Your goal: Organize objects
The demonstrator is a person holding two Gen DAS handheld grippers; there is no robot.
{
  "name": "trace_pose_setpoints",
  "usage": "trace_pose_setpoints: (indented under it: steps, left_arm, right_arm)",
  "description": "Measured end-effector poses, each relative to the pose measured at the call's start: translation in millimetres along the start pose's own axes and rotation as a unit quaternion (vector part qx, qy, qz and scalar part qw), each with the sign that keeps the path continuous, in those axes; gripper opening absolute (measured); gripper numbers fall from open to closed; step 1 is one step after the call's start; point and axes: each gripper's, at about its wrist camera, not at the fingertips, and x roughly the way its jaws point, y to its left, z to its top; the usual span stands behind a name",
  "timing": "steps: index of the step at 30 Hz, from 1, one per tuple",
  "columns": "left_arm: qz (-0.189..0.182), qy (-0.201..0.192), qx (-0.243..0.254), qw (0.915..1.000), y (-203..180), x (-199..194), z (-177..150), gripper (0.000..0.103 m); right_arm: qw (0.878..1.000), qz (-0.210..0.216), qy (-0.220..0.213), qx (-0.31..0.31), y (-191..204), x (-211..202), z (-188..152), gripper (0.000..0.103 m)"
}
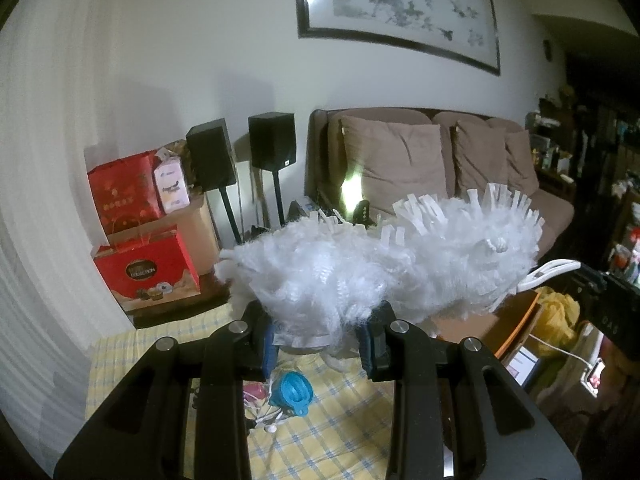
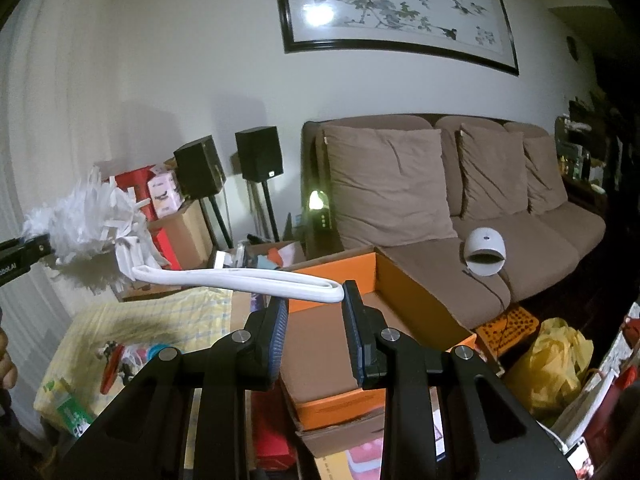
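Observation:
A white fluffy duster [image 1: 380, 264] hangs in the air across the left wrist view. My left gripper [image 1: 320, 344] is shut on the lower fringe of its fluffy head, above the table. The duster's white plastic handle [image 2: 240, 278] runs rightward from the fluffy head [image 2: 88, 220]. The handle's looped end sits between the tips of my right gripper [image 2: 314, 308], which is shut on it. The right gripper hovers over an open orange box [image 2: 404, 276]. Fluff hides the left fingertips.
A table with a yellow checked cloth [image 1: 340, 440] carries a blue cup-like item [image 1: 294, 394], earphones and small clutter. Red gift bags [image 1: 148, 268], two black speakers [image 1: 272, 140] and a brown sofa [image 2: 540, 232] with a white round device [image 2: 486, 254] stand behind. A yellow bag [image 2: 552, 364] lies at right.

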Motion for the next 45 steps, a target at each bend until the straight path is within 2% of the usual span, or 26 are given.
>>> trace_pose_setpoints:
  steps: [5, 12, 29, 45]
  left_arm:
    - [-0.01, 0.001, 0.003, 0.9999, -6, 2, 3, 0.029]
    - [-0.011, -0.013, 0.028, 0.9995, -25, 1, 12, 0.029]
    - [-0.026, -0.044, 0.051, 0.9974, -54, -1, 38, 0.029]
    - [-0.035, -0.058, 0.06, 0.9959, -77, 7, 56, 0.029]
  right_arm:
    - [1.0, -0.004, -0.003, 0.005, -7, -3, 2, 0.026]
    - [1.0, -0.018, -0.016, 0.018, -18, -13, 4, 0.026]
    - [0.997, -0.037, -0.043, 0.055, -47, -29, 13, 0.026]
    - [0.995, -0.048, -0.044, 0.081, -66, -32, 14, 0.026]
